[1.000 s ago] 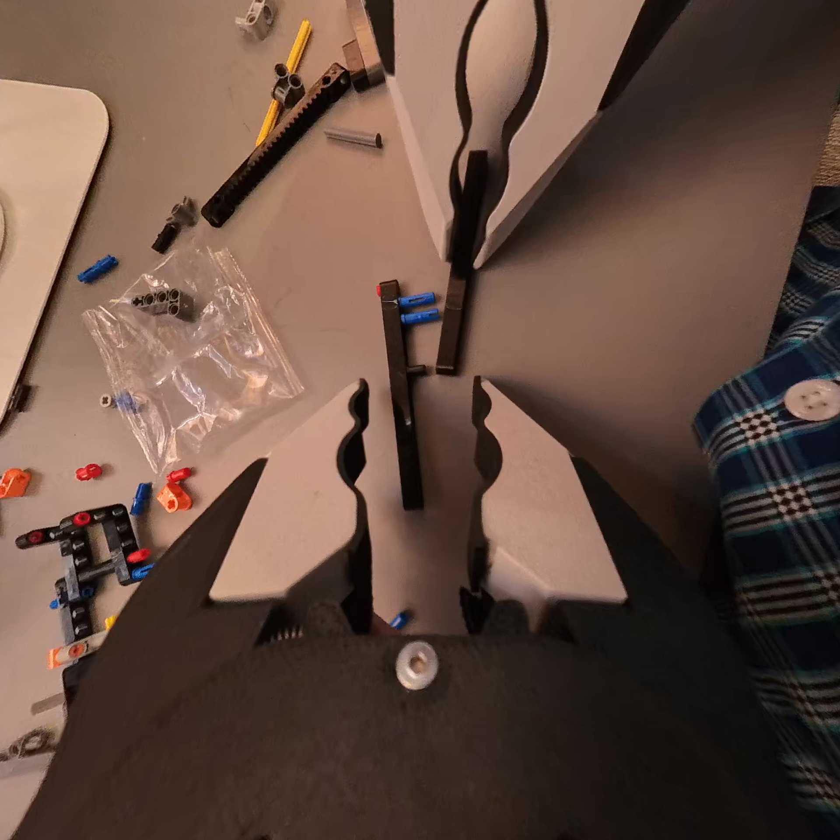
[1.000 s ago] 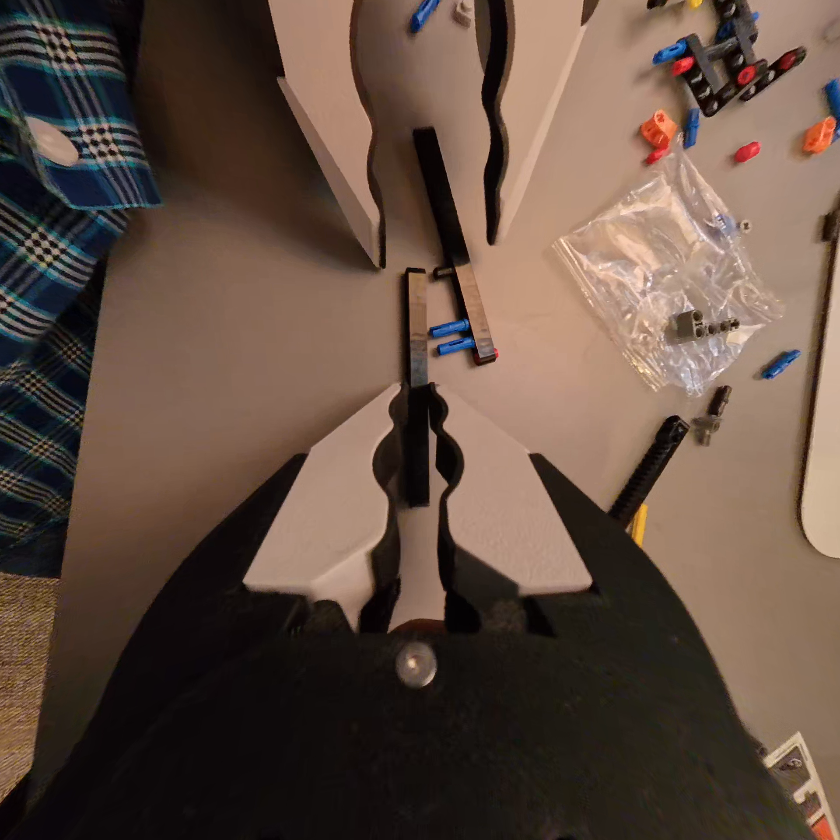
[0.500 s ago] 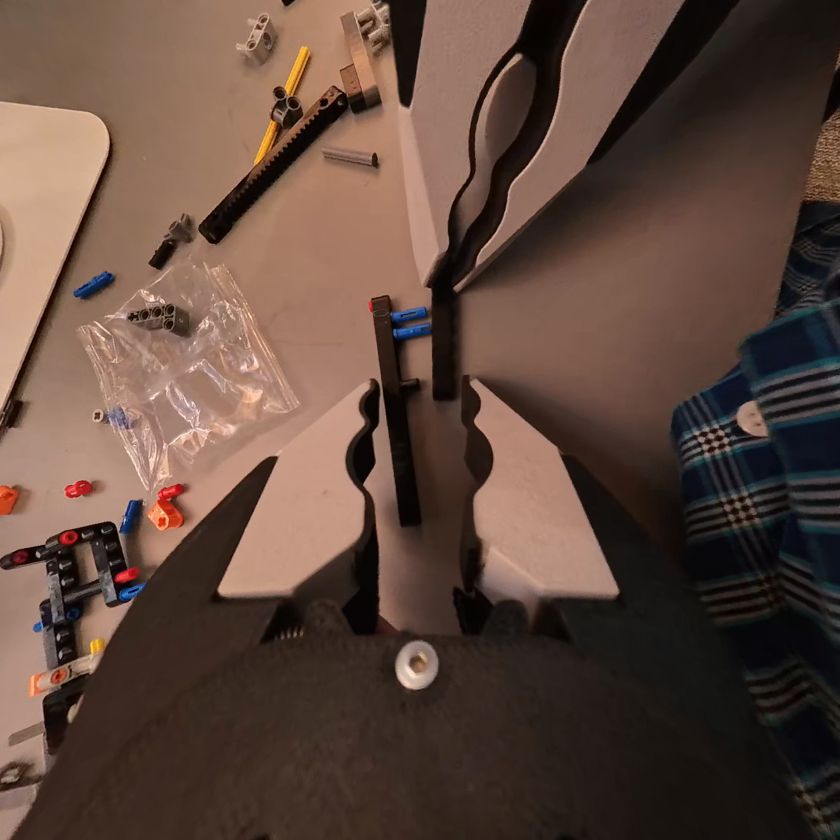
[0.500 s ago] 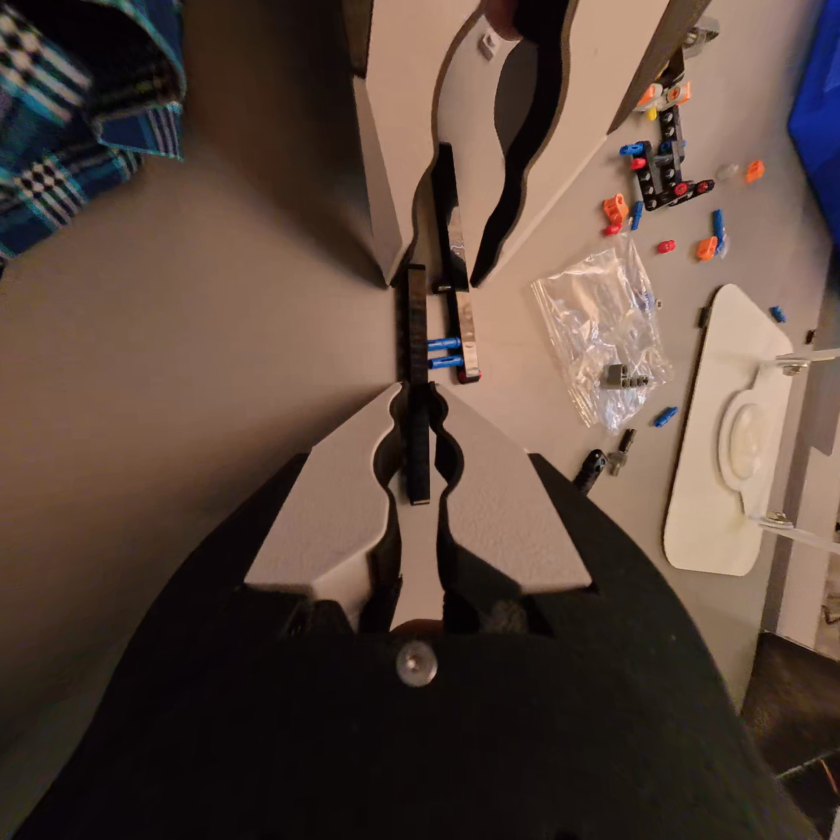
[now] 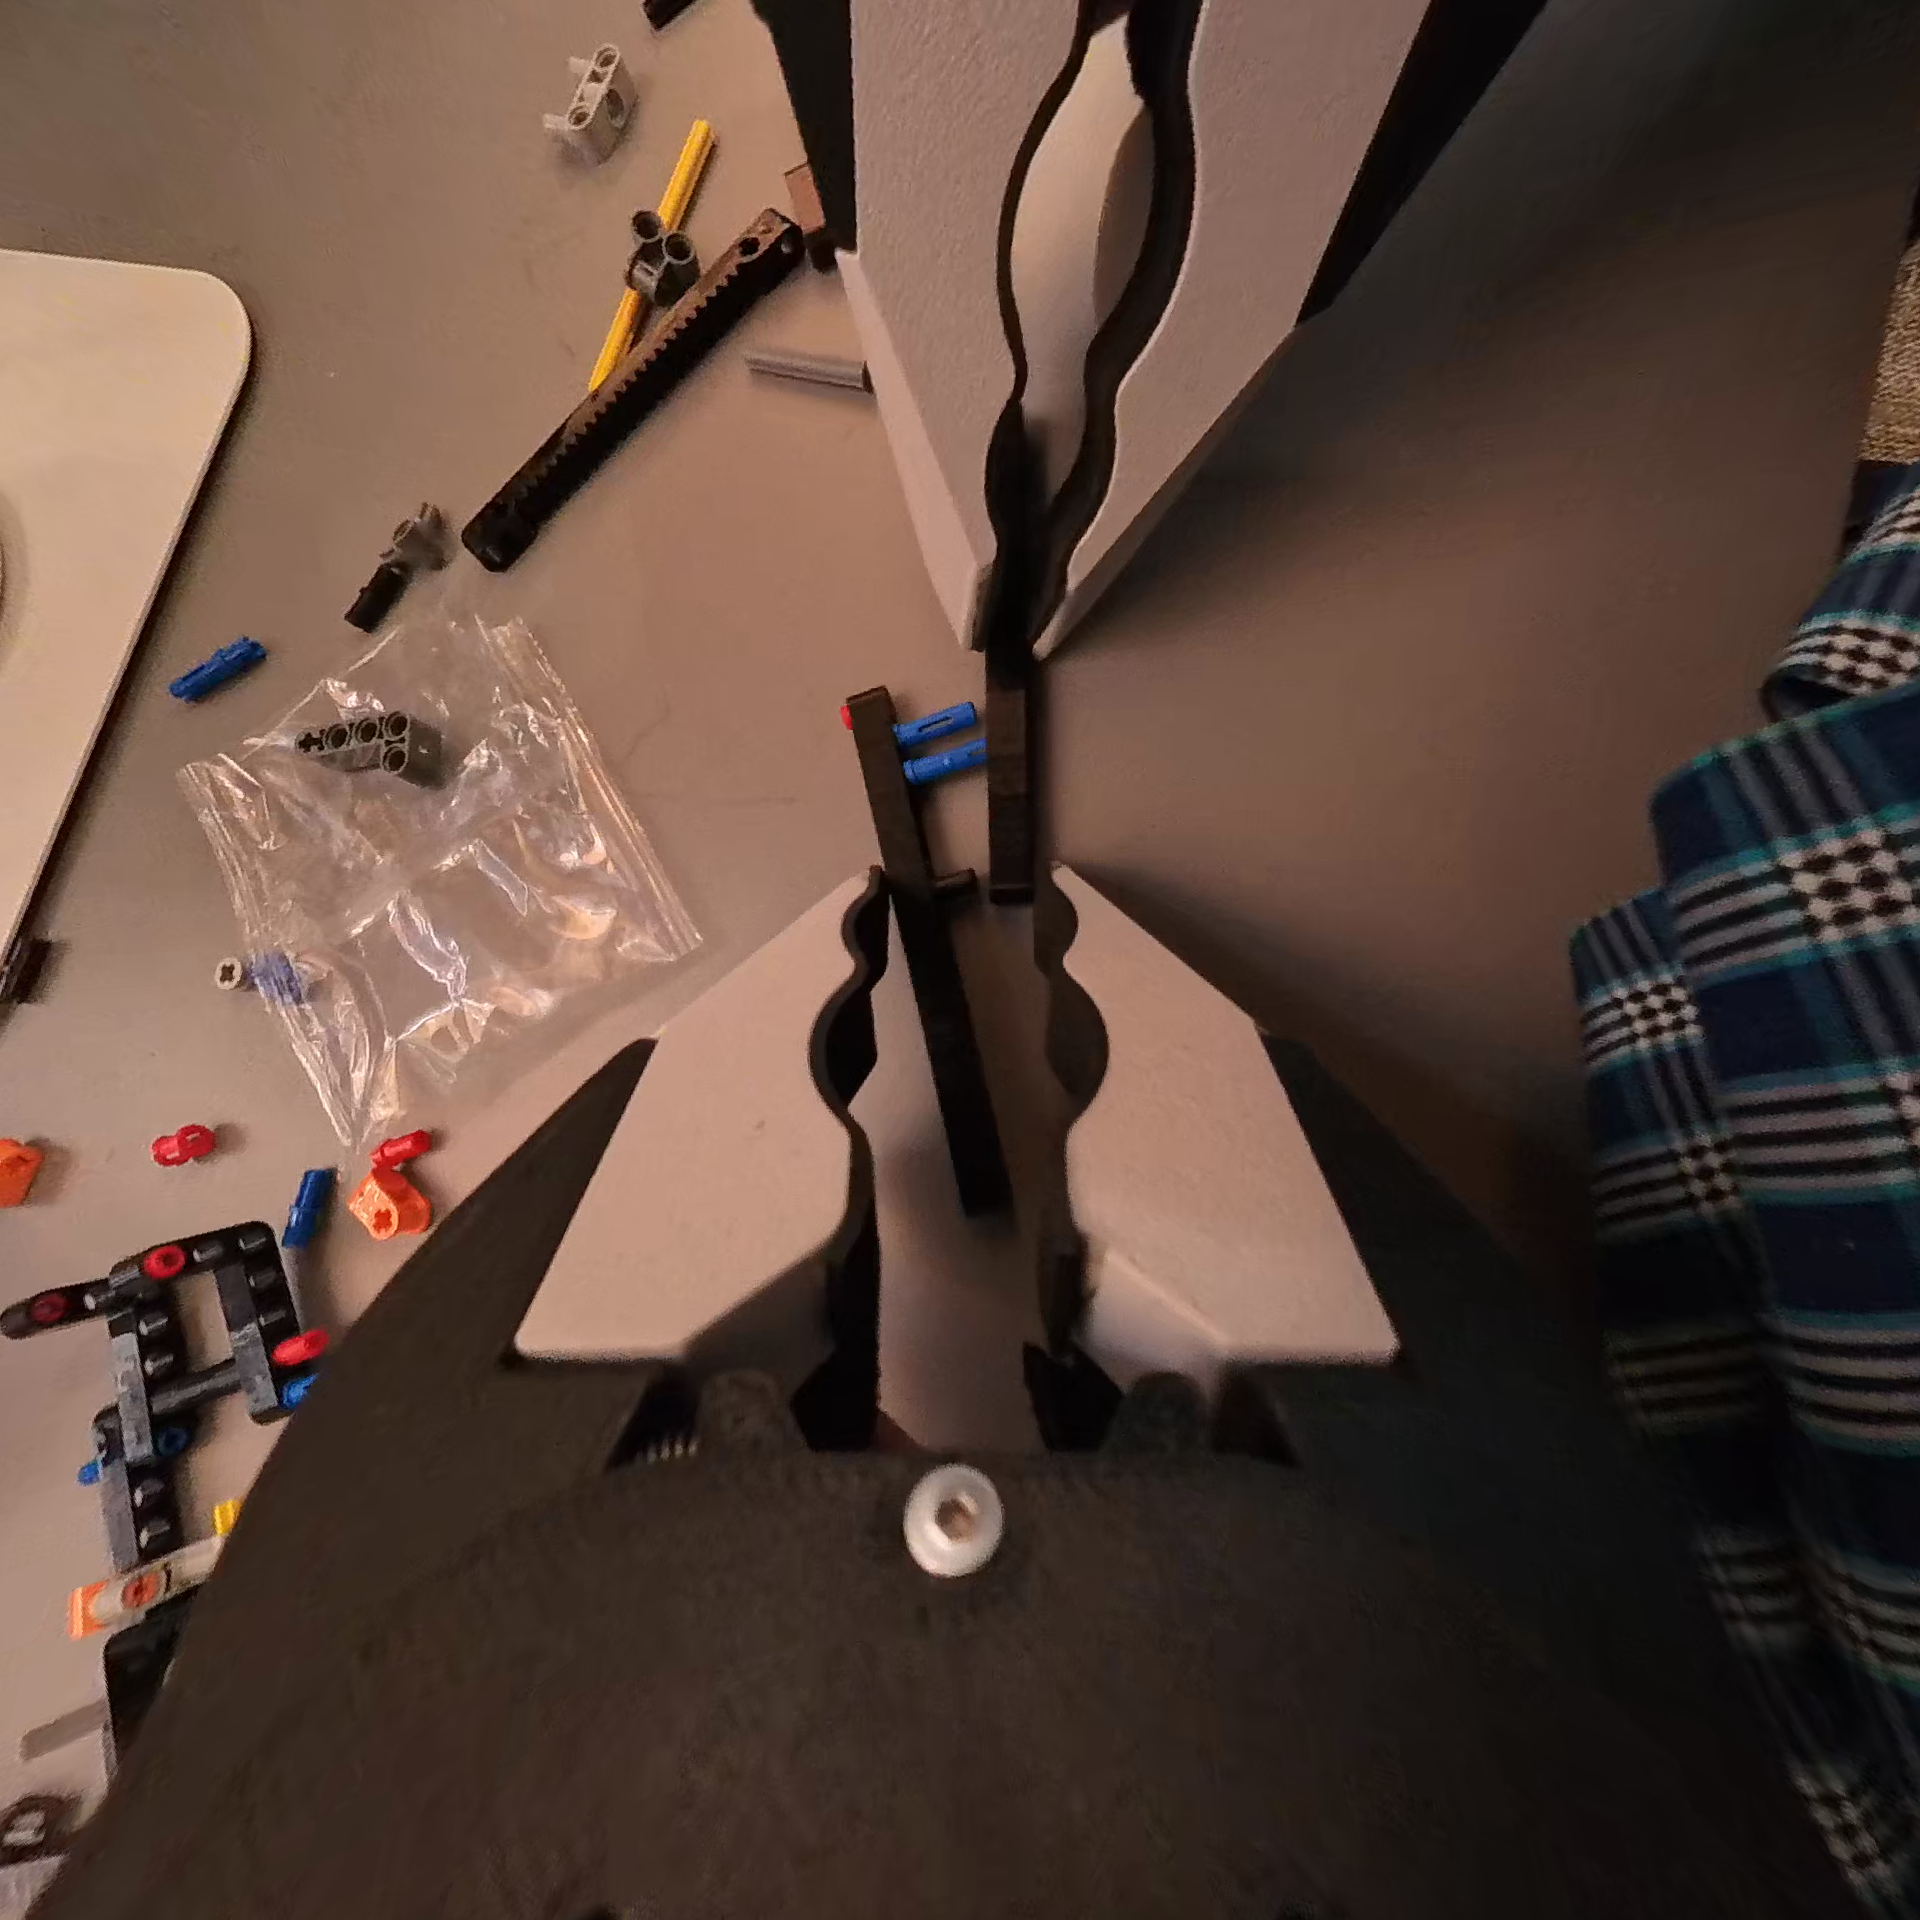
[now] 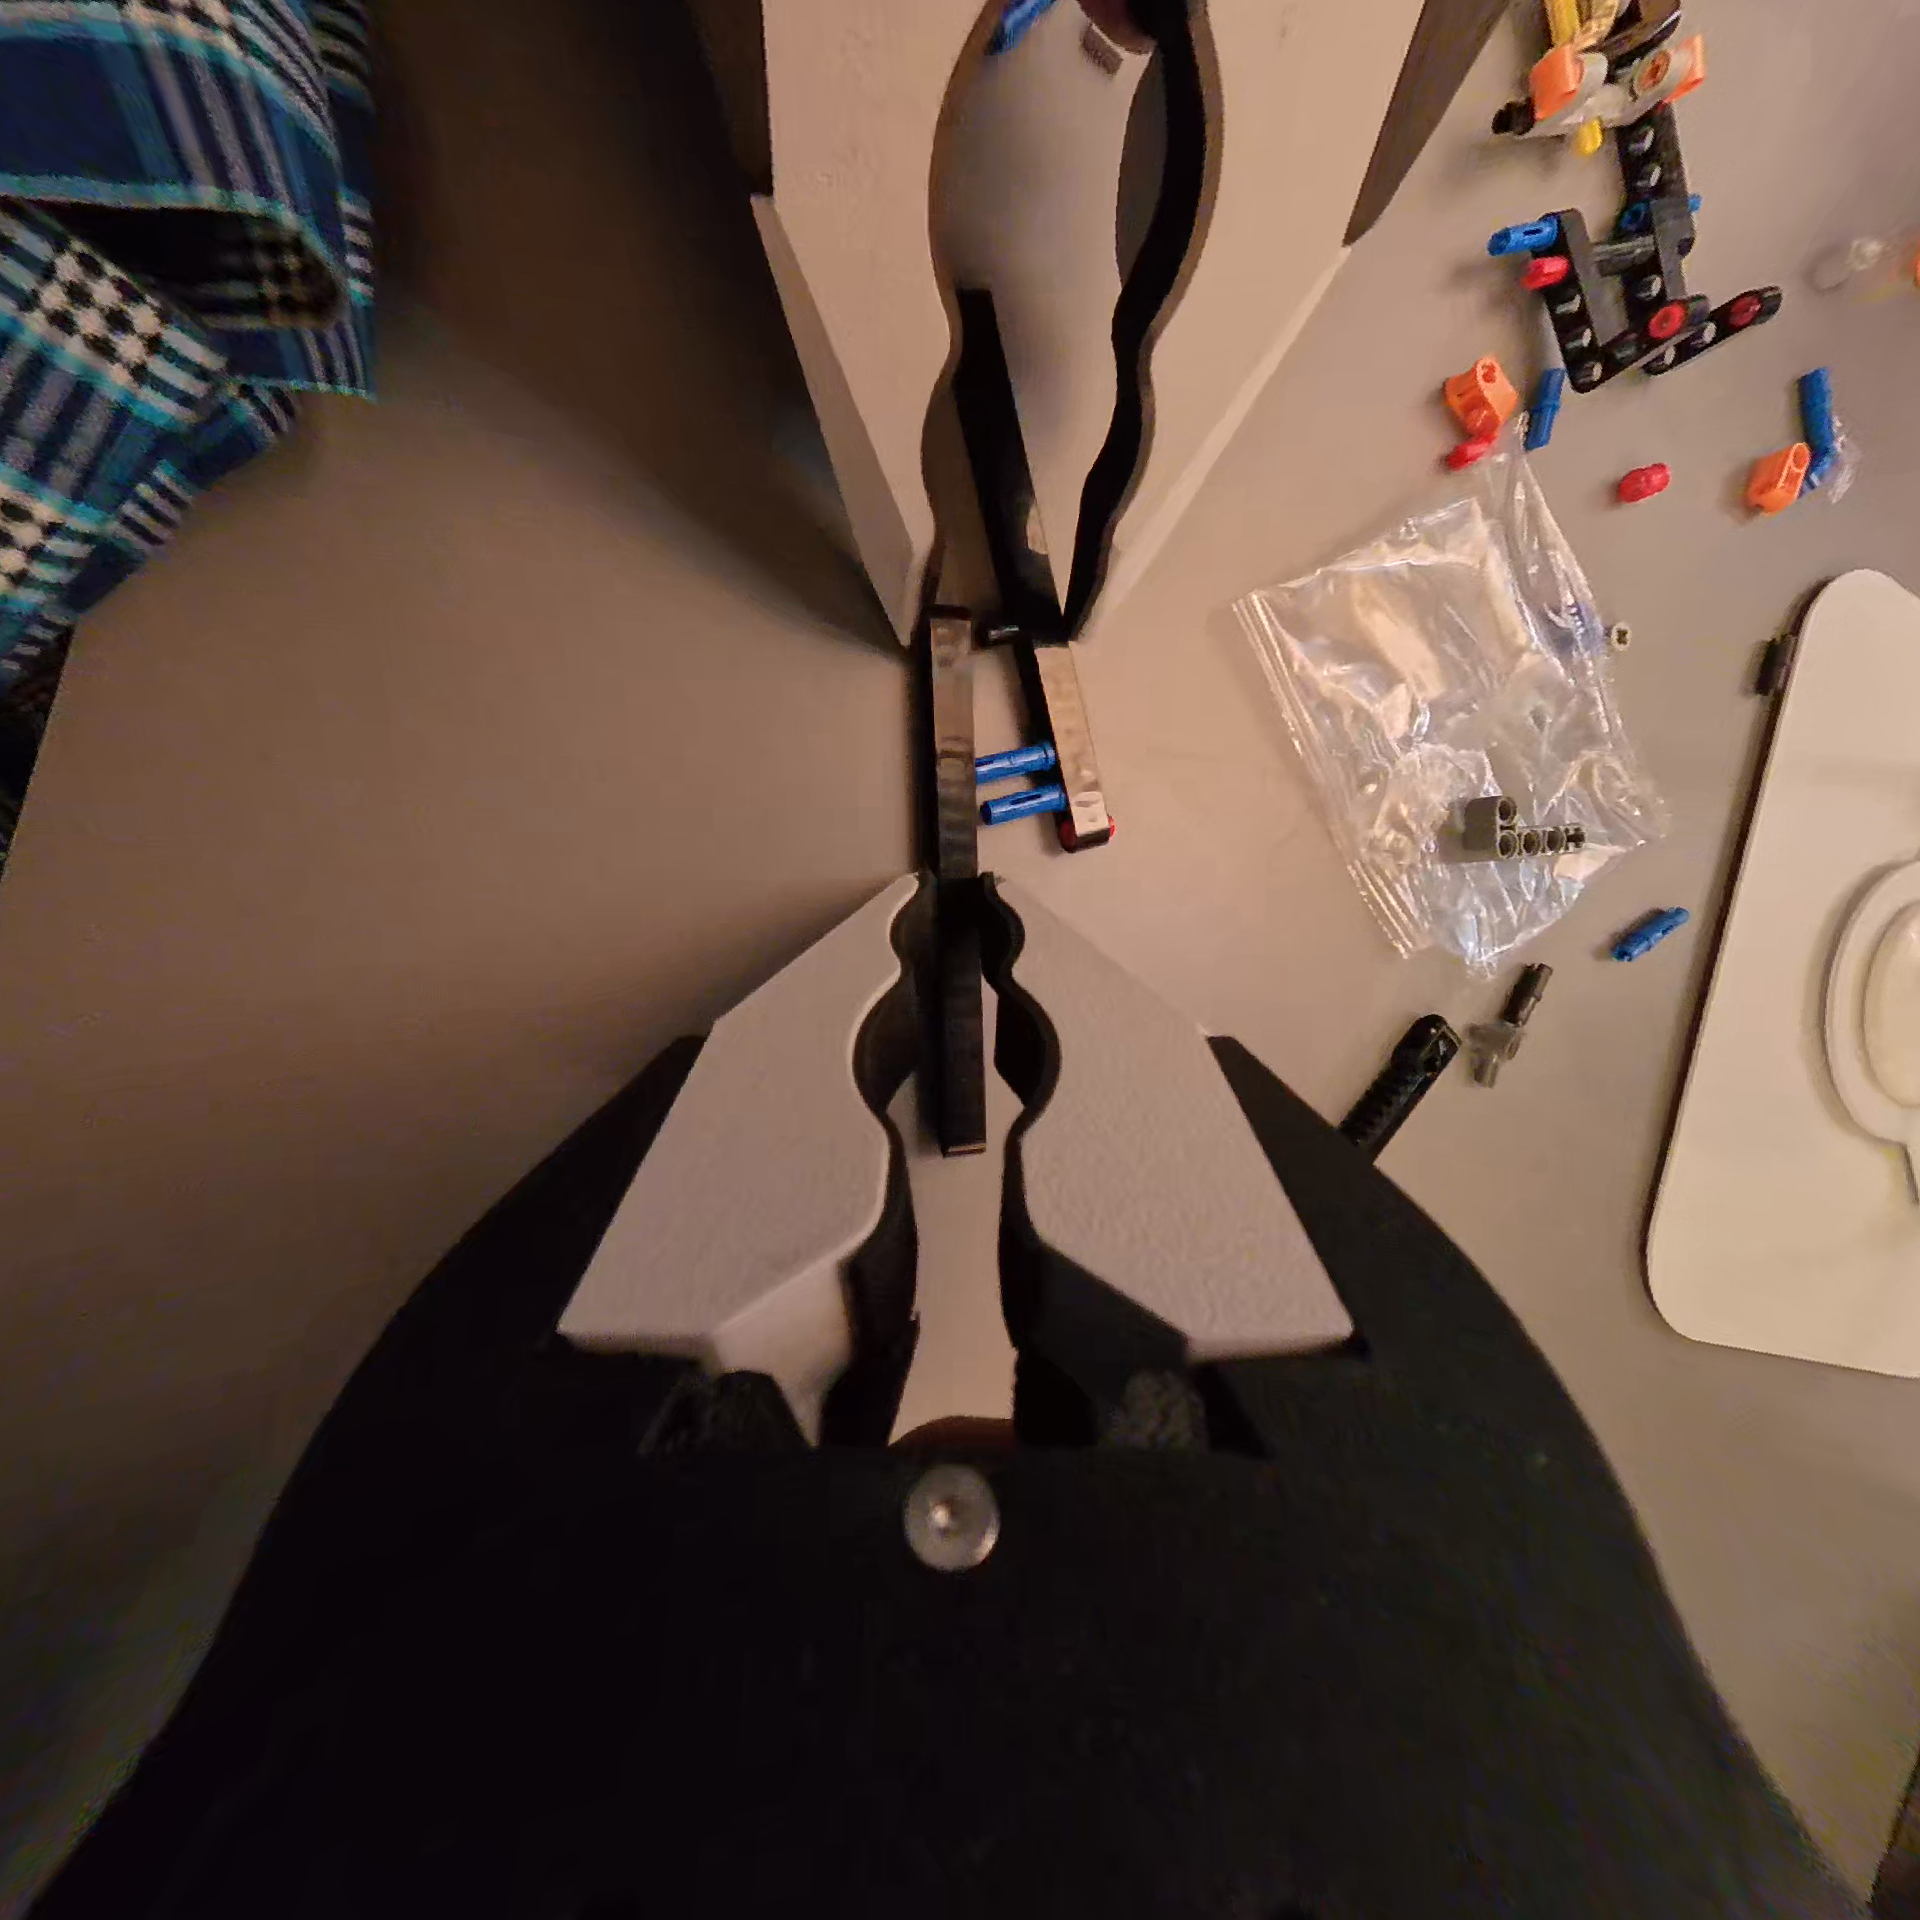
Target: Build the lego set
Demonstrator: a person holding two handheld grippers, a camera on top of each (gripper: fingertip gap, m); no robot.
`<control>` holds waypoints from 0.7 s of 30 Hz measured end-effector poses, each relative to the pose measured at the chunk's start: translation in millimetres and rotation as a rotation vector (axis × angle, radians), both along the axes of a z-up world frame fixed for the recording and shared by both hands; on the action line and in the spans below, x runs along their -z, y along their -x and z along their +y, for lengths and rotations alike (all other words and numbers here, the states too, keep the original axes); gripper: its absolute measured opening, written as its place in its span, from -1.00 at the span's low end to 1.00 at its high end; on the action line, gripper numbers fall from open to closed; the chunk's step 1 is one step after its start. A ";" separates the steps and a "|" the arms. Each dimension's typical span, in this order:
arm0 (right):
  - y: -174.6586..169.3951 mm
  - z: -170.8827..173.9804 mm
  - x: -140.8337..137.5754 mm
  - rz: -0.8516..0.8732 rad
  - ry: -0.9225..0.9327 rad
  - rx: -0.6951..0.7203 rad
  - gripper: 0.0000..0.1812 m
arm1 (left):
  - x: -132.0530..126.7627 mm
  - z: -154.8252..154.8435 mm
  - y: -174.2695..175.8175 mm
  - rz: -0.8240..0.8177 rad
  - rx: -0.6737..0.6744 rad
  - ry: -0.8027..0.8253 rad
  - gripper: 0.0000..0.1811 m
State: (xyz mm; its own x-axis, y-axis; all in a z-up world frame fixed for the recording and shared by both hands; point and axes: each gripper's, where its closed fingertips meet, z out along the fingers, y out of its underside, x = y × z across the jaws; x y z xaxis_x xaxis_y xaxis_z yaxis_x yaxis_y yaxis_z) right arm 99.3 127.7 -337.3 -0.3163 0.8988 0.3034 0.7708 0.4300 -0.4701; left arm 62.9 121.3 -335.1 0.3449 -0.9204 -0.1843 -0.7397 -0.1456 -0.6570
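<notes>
My left gripper point(image 5: 961, 883) is open on the grey table, its jaws loosely around a black beam point(image 5: 940, 1018) that lies between them. Two blue pins point(image 5: 935, 743) stick out of this beam's far end, and a red pin point(image 5: 848, 715) caps that end. My right gripper point(image 6: 951, 881) is shut on a second black beam point(image 6: 954, 748) and holds it parallel to the first, against the blue pins' tips point(image 6: 1018, 779). The two grippers face each other tip to tip. The right gripper point(image 5: 1008, 649) comes in from the top of the left wrist view.
A clear plastic bag point(image 5: 416, 852) with a grey brick lies to the left. Past it are a black toothed rack point(image 5: 634, 395), a yellow axle point(image 5: 665, 239) and loose pins. A partly built black frame point(image 5: 197, 1340) and a white board point(image 5: 94, 499) are further left. A plaid sleeve point(image 5: 1766, 1039) is on the right.
My left gripper's jaws have narrowed around the first beam. My right gripper has tilted and brought its beam in against the blue pins.
</notes>
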 end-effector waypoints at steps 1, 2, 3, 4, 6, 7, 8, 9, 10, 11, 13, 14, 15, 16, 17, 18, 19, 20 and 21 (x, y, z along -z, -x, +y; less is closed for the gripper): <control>-0.3 0.2 0.0 -0.004 0.004 0.001 -0.95 | 0.0 0.0 -0.1 0.001 0.002 0.002 -0.71; -0.7 0.4 0.1 -0.007 0.008 0.002 -0.95 | 0.0 0.2 -0.1 0.003 0.002 0.001 -0.73; -1.2 1.0 0.2 -0.010 0.012 0.005 -0.95 | 0.1 0.7 -0.1 0.002 0.004 -0.005 -0.74; -1.4 1.5 0.3 -0.011 0.015 0.008 -0.95 | 0.2 0.8 -0.3 -0.002 0.004 -0.006 -0.75; -1.5 1.5 0.3 -0.014 0.018 0.009 -0.95 | 0.3 1.0 -0.3 -0.008 0.003 -0.005 -0.75; -1.3 1.2 0.4 -0.014 0.019 0.009 -0.95 | 0.2 1.0 -0.3 -0.007 0.004 -0.009 -0.76; -1.0 1.0 0.4 -0.014 0.019 0.008 -0.95 | 0.2 1.0 -0.2 -0.006 0.005 -0.012 -0.76; -0.7 0.8 0.4 -0.013 0.019 0.007 -0.95 | 0.3 0.8 -0.2 -0.006 0.006 -0.011 -0.76; -0.5 0.8 0.4 -0.014 0.017 0.007 -0.95 | 0.3 0.7 -0.1 -0.004 0.009 -0.013 -0.76; -0.3 1.1 0.5 -0.016 0.013 0.005 -0.95 | 0.3 0.8 -0.1 -0.003 0.012 -0.018 -0.76; -0.6 1.4 0.4 -0.018 0.010 -0.001 -0.95 | 0.3 0.4 0.0 0.001 0.020 -0.022 -0.76; -0.5 1.5 0.6 -0.019 0.012 -0.003 -0.95 | 0.3 0.3 0.0 0.006 0.025 -0.026 -0.76; -0.4 2.0 0.8 -0.021 0.012 -0.004 -0.95 | 0.3 0.1 0.1 0.010 0.032 -0.031 -0.76; -0.2 2.3 0.9 -0.023 0.012 -0.004 -0.95 | 0.2 0.0 0.2 0.012 0.035 -0.033 -0.75; -0.1 2.7 1.0 -0.024 0.016 -0.002 -0.95 | 0.2 0.0 0.2 0.013 0.036 -0.034 -0.75; -0.2 2.7 1.1 -0.026 0.018 -0.002 -0.94 | 0.1 -0.1 0.2 0.015 0.038 -0.037 -0.75; -0.2 3.1 1.1 -0.028 0.014 -0.004 -0.94 | -0.1 -0.3 0.3 0.017 0.040 -0.036 -0.75; -0.1 3.2 1.1 -0.029 0.013 -0.004 -0.94 | -0.3 -0.6 0.4 0.021 0.043 -0.035 -0.73; 0.1 3.0 1.1 -0.029 0.015 -0.005 -0.95 | -0.7 -0.8 0.2 0.024 0.046 -0.033 -0.68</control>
